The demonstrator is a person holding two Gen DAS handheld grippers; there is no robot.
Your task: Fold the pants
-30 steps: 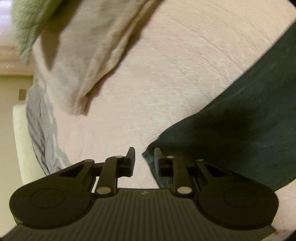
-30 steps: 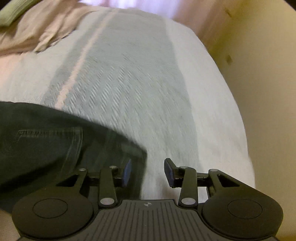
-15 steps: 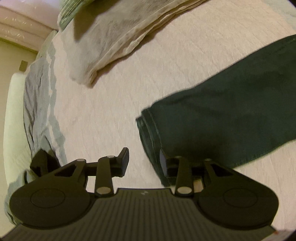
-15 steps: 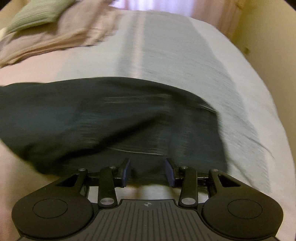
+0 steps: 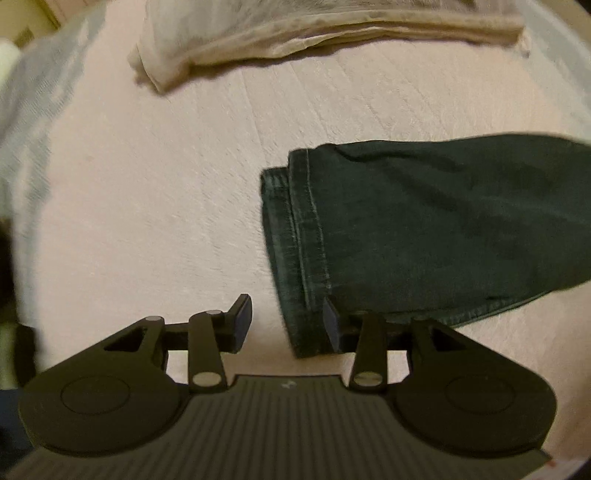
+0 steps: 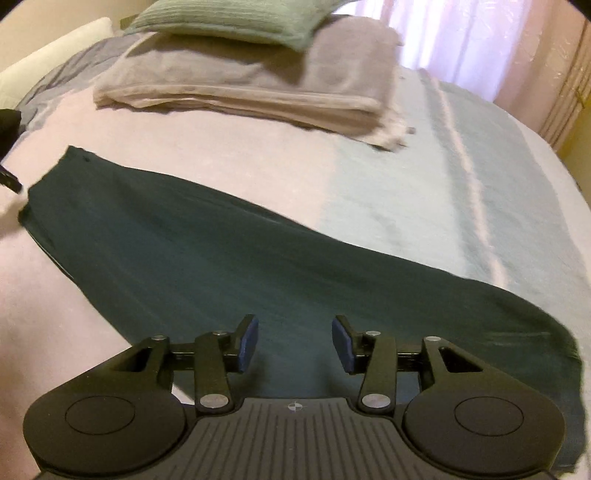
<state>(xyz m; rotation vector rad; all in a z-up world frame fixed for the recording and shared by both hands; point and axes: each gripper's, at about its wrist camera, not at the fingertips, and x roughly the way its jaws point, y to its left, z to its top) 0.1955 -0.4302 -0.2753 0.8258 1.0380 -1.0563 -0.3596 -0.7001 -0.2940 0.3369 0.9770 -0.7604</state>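
Note:
Dark green pants (image 5: 424,221) lie flat on the bed, legs stacked one on the other. Their stitched hems (image 5: 295,240) face my left gripper (image 5: 288,321), which hovers open at the near hem corner with nothing between its fingers. In the right wrist view the pants (image 6: 229,258) stretch as a long band from far left to near right. My right gripper (image 6: 295,341) hangs open just above the wide near end of the band, holding nothing.
The bed cover (image 5: 147,184) is pale pink with a light blue striped part (image 6: 443,203) at right. A folded beige blanket (image 6: 251,92) with a green pillow (image 6: 229,18) on top lies beyond the pants. Curtains (image 6: 461,33) hang behind.
Both grippers have pulled back and risen from the pants. The hems now lie farther ahead of my left gripper, and the right view now takes in the whole length of the pants.

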